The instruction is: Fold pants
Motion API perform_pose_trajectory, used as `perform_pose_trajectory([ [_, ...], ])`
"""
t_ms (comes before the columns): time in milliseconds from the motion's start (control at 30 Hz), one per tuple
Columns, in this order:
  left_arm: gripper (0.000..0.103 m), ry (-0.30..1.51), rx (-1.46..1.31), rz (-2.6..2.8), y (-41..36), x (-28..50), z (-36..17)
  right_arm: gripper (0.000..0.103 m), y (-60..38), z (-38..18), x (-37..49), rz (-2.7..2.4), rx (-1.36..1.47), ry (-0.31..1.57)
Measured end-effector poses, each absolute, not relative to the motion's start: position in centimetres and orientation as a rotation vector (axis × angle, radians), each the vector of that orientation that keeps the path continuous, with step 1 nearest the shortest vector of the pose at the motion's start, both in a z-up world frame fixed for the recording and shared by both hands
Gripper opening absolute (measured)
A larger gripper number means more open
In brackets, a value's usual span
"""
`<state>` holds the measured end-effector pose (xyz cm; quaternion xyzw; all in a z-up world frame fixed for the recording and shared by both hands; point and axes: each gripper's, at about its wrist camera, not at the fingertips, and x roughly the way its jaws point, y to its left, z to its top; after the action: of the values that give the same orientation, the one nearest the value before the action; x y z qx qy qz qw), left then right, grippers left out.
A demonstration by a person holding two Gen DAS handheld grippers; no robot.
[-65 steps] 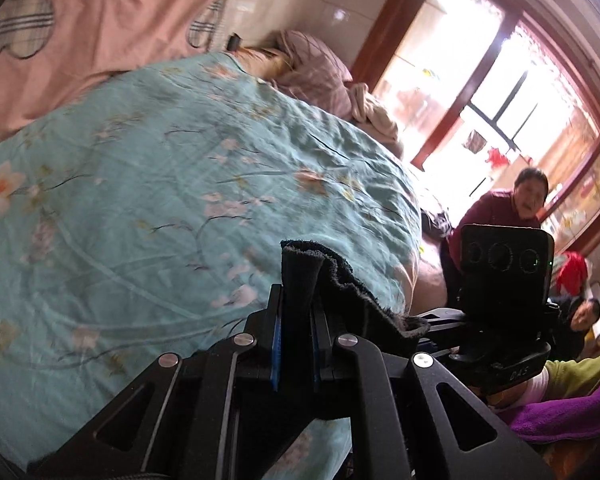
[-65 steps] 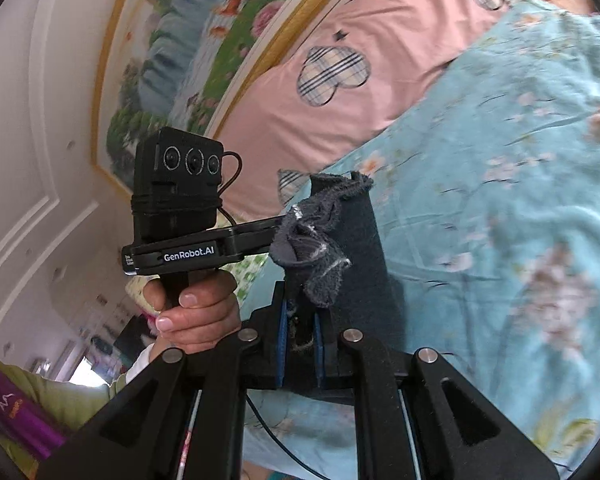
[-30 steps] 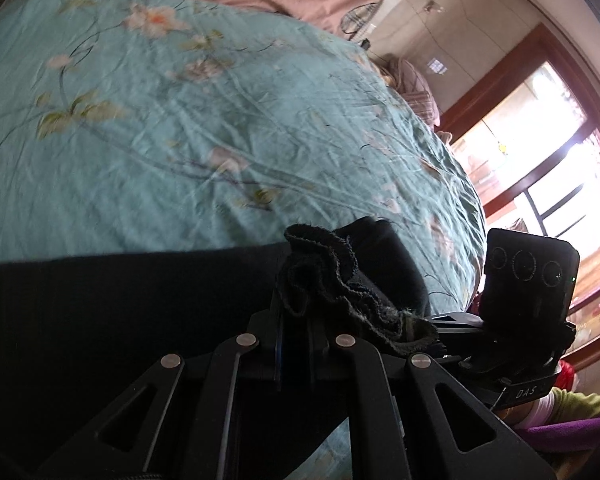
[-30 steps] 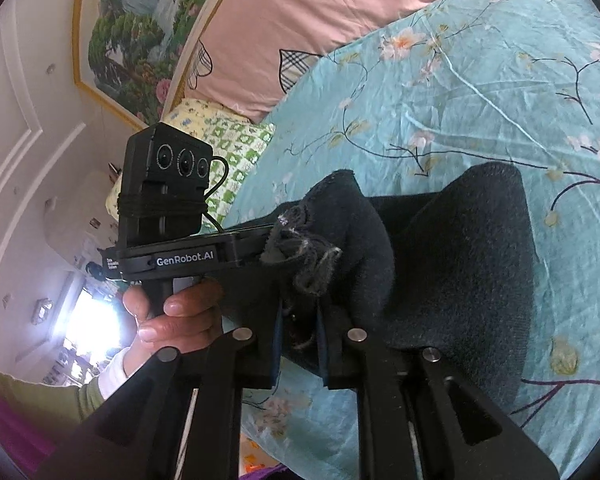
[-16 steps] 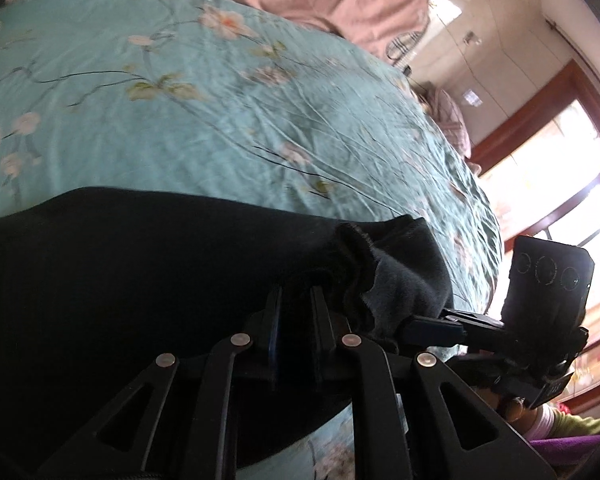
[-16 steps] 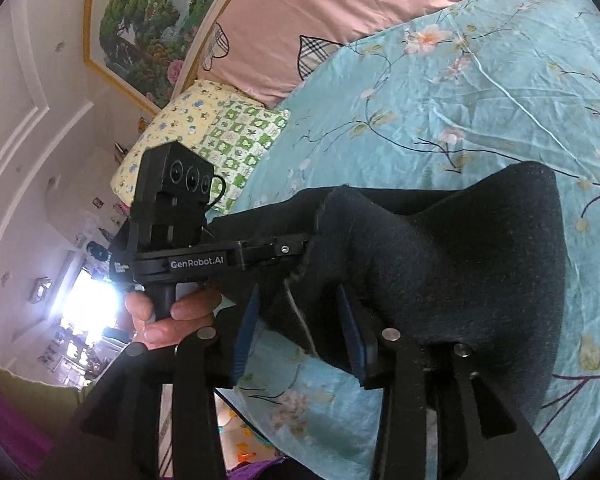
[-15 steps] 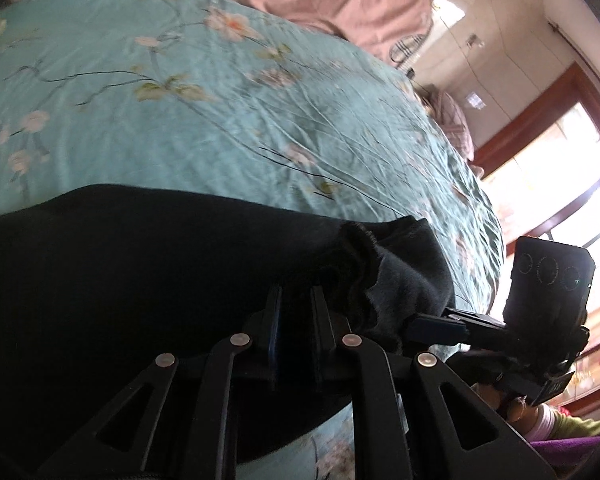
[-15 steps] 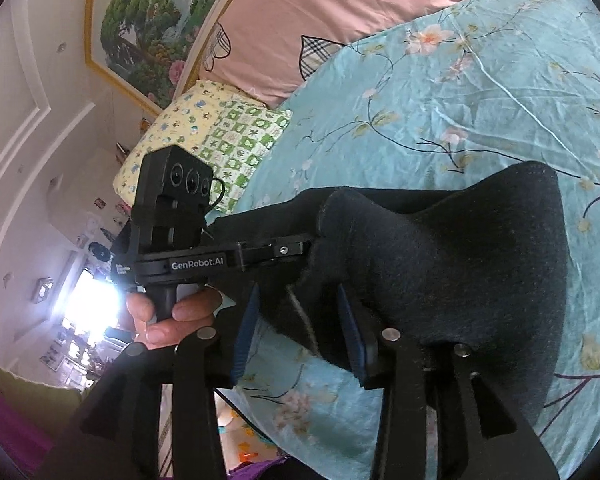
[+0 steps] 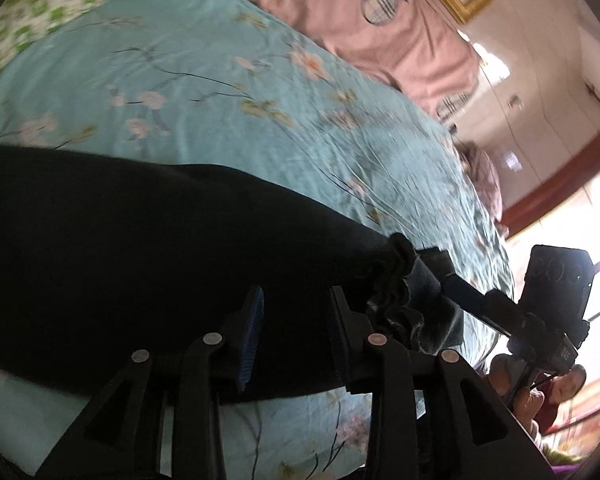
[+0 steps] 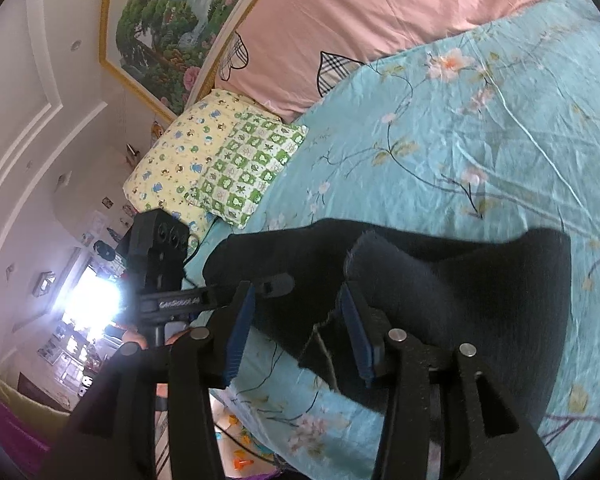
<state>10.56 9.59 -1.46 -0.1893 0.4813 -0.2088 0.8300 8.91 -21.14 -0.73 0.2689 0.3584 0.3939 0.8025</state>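
Note:
Dark pants lie across the teal flowered bedsheet, and in the right wrist view the pants lie near the bed's front edge. My left gripper is open, its jaws spread over the cloth, with the bunched hem just right of it. My right gripper is open too, and the frayed hem edge lies by its right finger. Neither holds the cloth. Each gripper shows in the other's view: the right one and the left one.
Pink pillows with plaid hearts line the head of the bed. Yellow and green patterned pillows lie at the left. The bed's front edge runs just under the grippers. A person sits by the window at the right.
Both grippers carried the hem down onto the bed. The right one opened half a second ago. The left one has opened since then and let go of the cloth.

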Motion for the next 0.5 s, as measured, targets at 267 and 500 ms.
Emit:
perform_pose_trajectory([
  [267,0.034,0.970,-0.490,-0.313,13.7,8.3,-0.6,0.048,-19.7,0.8,10.7,0.886,0.556,0.756],
  [500,0.038,0.933,-0.543,-0.221,17.0,7.1,0.0,0.051,-17.7,2.0,12.2,0.937,0.542,0.753],
])
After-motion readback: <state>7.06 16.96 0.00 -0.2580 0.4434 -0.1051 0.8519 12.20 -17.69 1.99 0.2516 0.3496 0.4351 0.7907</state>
